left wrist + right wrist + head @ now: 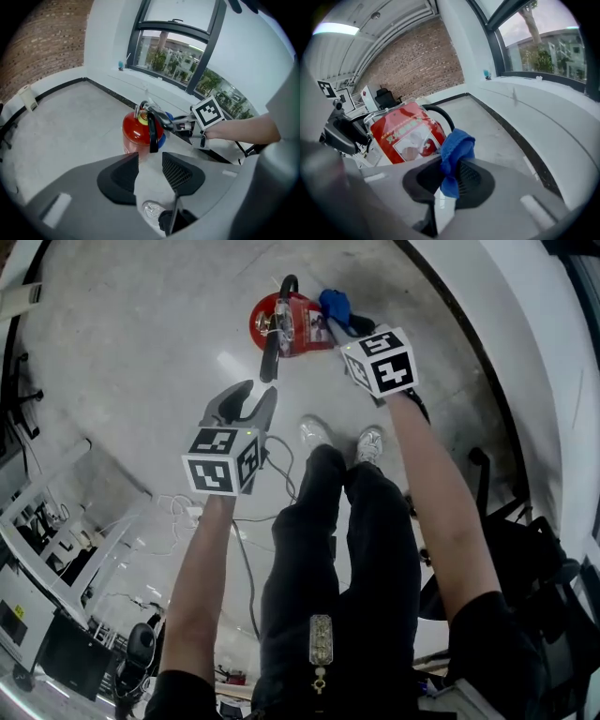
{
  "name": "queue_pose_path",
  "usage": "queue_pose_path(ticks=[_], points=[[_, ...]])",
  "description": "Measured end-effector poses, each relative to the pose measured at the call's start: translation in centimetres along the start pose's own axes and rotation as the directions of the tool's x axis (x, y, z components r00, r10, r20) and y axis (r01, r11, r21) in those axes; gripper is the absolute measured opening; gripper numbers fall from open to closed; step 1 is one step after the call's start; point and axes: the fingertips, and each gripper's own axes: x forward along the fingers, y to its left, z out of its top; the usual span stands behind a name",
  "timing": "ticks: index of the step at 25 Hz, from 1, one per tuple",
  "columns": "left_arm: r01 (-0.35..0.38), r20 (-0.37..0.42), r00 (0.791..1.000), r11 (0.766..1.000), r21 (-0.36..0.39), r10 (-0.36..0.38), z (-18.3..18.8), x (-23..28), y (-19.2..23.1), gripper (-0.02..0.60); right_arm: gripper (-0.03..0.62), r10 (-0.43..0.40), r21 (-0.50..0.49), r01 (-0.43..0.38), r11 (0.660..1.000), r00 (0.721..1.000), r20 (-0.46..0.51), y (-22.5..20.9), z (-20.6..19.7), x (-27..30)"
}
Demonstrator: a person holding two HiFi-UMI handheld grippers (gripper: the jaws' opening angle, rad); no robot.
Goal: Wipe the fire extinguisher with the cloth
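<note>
Right hand-held gripper [449,168] pinching cloth [458,144]; left hand-held gripper [150,160] spread, empty; fire extinguisher [405,131] base hidden.

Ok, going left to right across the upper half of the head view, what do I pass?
left gripper, jaws apart with nothing between them → red fire extinguisher standing on the floor → blue cloth, pinched in the right gripper

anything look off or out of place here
Nothing stands out: the fire extinguisher is upright on the floor, the blue cloth is pinched in the right claw beside it, the left claw open and empty.
</note>
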Motion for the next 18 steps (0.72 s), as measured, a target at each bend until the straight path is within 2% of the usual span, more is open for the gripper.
queue_pose_path(ticks=[4,9,11,14,16,18], points=[[-0.004,-0.006,1.0,0.999,-0.04,0.004,-2.2,-0.2,-1.4,0.164,0.048,0.057,0.027,-0.058,0.998,0.998,0.033,2.3,-0.6,-1.8],[0.005,0.021,1.0,0.998,-0.066,-0.003,-3.0,0.5,-3.2,0.16,0.048,0.179,-0.055,-0.175,0.983,0.98,0.082,7.1,-0.1,-4.1],[0.014,0.029,1.0,0.998,-0.058,-0.013,-3.1,0.9,-3.6,0.158,0.048,0.245,-0.121,-0.233,0.965,0.964,0.099,9.5,0.3,-4.6],[0.03,0.036,0.999,0.999,-0.03,-0.029,-3.7,1.2,-3.6,0.156,0.048,0.358,-0.215,-0.334,0.918,0.93,0.083,13.7,0.2,-4.9],[0.042,0.033,0.999,0.999,-0.003,-0.042,-4.8,1.3,-3.3,0.155,0.048,0.415,-0.235,-0.393,0.889,0.909,0.049,16.1,-1.4,-4.5],[0.056,0.036,0.998,0.998,0.022,-0.056,-5.9,1.6,-2.5,0.152,0.048,0.423,-0.23,-0.407,0.884,0.906,0.019,17.0,-3.7,-3.1]])
